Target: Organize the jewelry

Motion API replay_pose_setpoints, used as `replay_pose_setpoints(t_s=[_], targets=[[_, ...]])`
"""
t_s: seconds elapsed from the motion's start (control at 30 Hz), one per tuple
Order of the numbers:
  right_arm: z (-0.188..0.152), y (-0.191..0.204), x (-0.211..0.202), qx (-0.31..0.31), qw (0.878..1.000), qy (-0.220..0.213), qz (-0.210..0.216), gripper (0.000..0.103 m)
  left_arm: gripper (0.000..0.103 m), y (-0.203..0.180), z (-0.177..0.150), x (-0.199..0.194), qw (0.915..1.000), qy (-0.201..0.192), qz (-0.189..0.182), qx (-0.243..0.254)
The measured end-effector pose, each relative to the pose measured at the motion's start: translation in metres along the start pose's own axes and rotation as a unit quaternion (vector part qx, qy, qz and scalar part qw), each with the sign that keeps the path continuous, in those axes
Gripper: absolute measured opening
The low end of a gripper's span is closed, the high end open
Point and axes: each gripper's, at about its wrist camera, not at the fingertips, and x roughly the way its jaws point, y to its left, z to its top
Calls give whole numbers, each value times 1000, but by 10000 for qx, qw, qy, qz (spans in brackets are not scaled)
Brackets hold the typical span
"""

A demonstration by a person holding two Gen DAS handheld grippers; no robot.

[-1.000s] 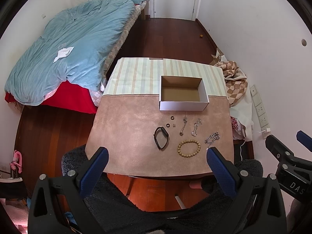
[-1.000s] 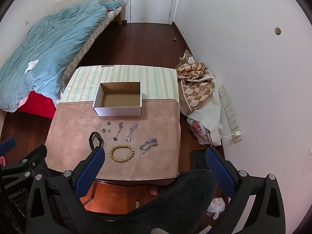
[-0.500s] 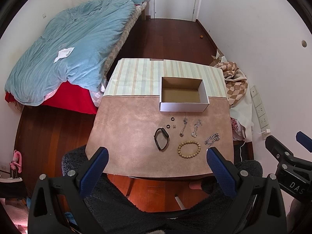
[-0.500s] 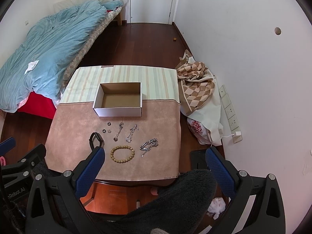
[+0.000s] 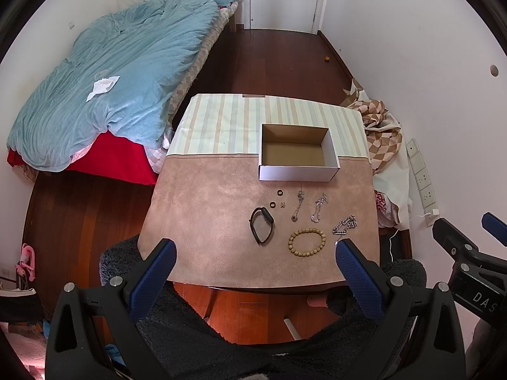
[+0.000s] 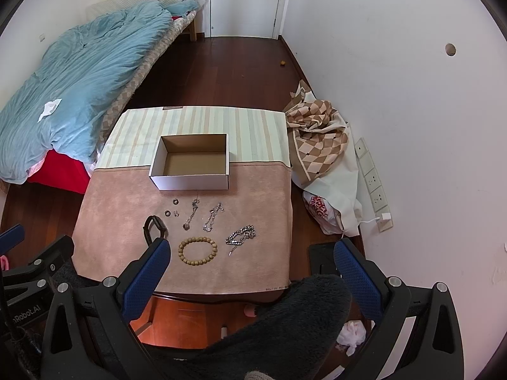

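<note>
On the table (image 5: 202,209) nothing has shifted over the last second; the box (image 5: 298,174) stands empty and every piece lies loose, so sorting has not begun; the left gripper (image 5: 253,255) and right gripper (image 6: 250,255) both hang spread and empty above the near edge; the bead bracelet (image 6: 197,251) lies nearest, seemingly just ahead of the right one.

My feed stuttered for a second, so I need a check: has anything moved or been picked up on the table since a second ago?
Nothing visibly changed. Both the left gripper and the right gripper hover short of the table with jaws open and empty. The wooden bead bracelet, black band, silver chains and cardboard box lie where they were.
</note>
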Motion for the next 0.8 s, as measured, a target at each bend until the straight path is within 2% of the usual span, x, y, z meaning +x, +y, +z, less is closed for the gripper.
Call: replay_pose_setpoints(t_s=[0.37, 0.47, 0.67, 0.77, 0.8], targets=[[1, -2, 5, 58, 10000, 3, -28, 103, 103, -4, -1, 3, 10000, 5, 10, 12], [2, -7, 16, 173, 9998, 77, -77, 103, 103, -5, 2, 14, 9999, -22, 133, 29], [-3, -11, 84, 472, 9973, 559, -8, 103, 103, 6, 14, 65, 9980, -7, 629, 66], [-16, -6, 133, 551, 9939, 951, 56, 100, 103, 6, 16, 107, 9954, 294, 849, 326], [-21, -4, 151, 587, 9920, 1117, 80, 94, 103, 5, 15, 124, 9935, 466, 932, 460]])
